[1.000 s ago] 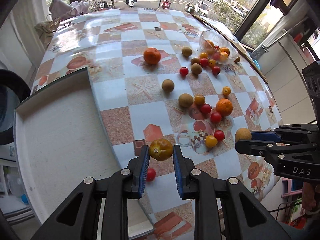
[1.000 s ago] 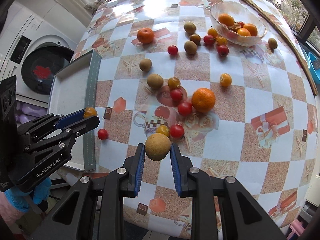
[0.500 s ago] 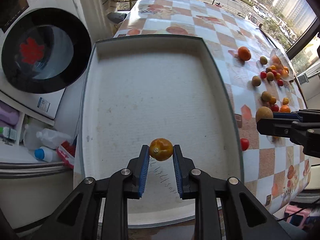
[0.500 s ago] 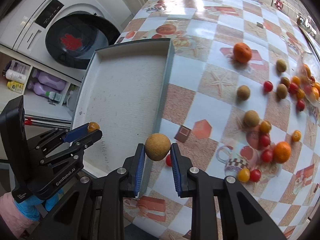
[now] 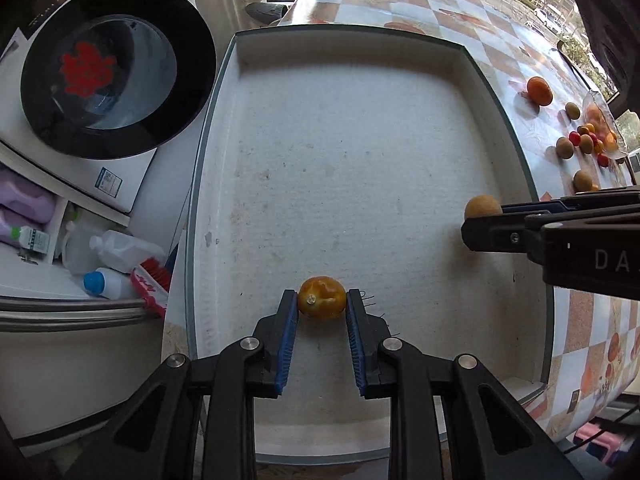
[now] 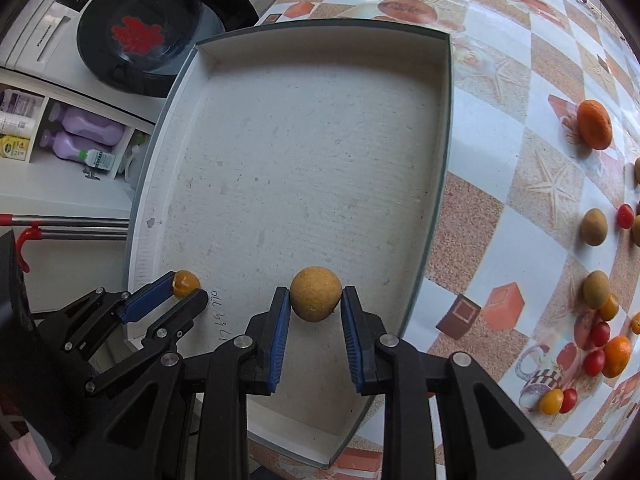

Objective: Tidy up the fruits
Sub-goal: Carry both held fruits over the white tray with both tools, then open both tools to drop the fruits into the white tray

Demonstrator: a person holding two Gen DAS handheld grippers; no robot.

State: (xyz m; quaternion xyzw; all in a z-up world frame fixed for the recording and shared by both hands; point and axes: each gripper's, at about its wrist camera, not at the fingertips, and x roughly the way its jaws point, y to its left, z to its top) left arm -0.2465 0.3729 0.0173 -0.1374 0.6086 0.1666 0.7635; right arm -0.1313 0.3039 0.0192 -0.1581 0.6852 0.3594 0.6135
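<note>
Left claw [image 5: 322, 305] grips an orange tomato [image 5: 321, 297]; right claw [image 6: 315, 305] grips a tan round fruit [image 6: 315, 294]. Both hang over the near end of the empty white tray [image 5: 460, 50]. Risk: round fruit released from height may roll across the flat floor, or bounce over the low wall onto the surface [image 6: 500, 184].

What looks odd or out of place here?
Mostly the loose fruit scattered over the table instead of sitting in the tray. The tray floor is stained and has handwriting on it.
</note>
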